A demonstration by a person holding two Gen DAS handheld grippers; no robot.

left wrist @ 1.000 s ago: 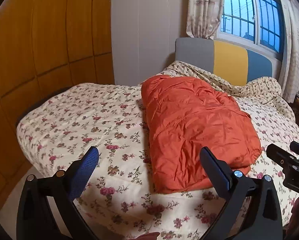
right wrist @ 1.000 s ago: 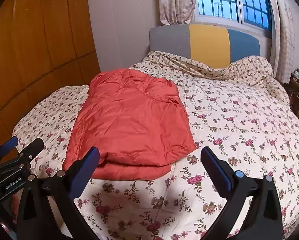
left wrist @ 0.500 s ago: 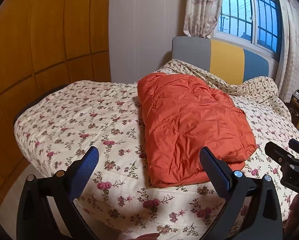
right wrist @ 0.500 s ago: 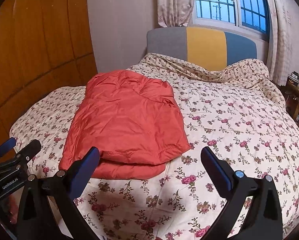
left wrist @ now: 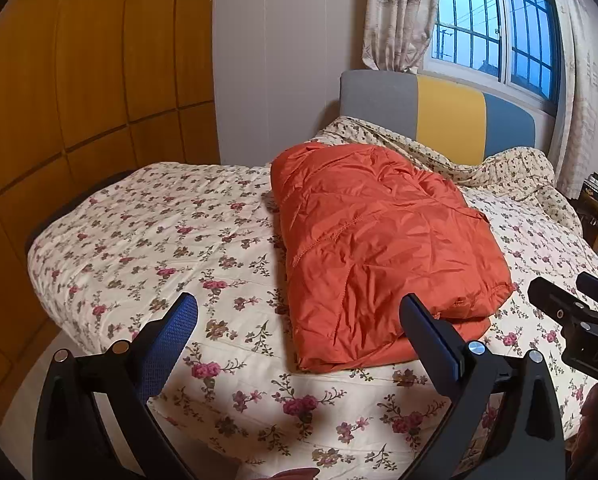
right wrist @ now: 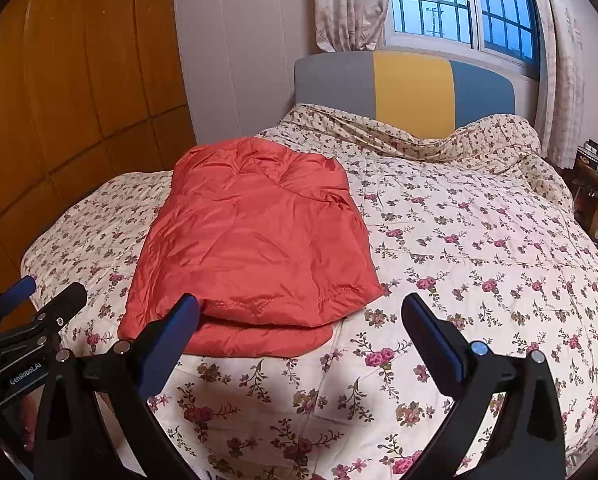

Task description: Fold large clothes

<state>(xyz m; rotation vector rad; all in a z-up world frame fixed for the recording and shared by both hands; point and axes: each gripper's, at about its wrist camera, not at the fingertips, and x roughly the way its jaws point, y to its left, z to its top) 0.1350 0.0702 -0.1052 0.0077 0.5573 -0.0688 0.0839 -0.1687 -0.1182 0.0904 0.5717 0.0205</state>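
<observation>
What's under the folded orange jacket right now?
The orange jacket lies folded on the floral quilt; a lower layer sticks out at its near edge. Anything between the layers is covered.

Bed (left wrist: 147, 248) carries everything, covered by cream quilt (right wrist: 479, 248) with red floral print. Folded orange jacket (left wrist: 379, 248) lies directly on quilt, layers stacked, hem edge toward 6 o'clock, far end toward 12. In right wrist view jacket sits at 10 o'clock of frame centre. Quilt bunches in a ridge against the grey-yellow-blue headboard (right wrist: 411, 88) at 12–1 o'clock.
</observation>
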